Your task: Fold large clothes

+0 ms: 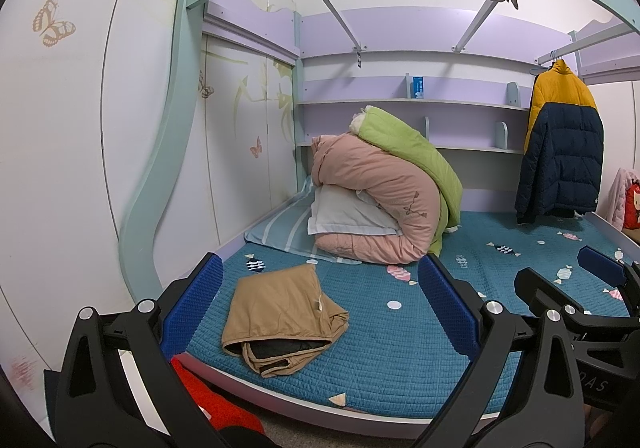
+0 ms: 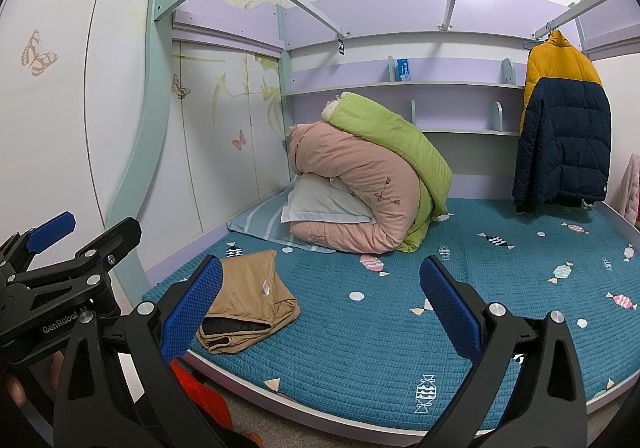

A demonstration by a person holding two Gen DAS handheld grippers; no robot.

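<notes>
Both claws, left claw [image 1: 320,304] and right claw [image 2: 322,306], gape empty above the bed [image 1: 400,348]. Tan garment [image 1: 280,312] lies folded near the edge; a snagged layer could undo it.

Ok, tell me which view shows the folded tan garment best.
The left wrist view: the folded tan garment lies whole between that claw's open blue fingers, dark lining visible at its near edge. In the right wrist view the same garment sits off to the left, its near-left corner hidden behind a finger.

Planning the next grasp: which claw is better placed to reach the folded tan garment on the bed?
Left, probably. The tan garment lies between the open left claw pads, straight ahead. From the right claw, also open, it sits off toward its left pad.
</notes>
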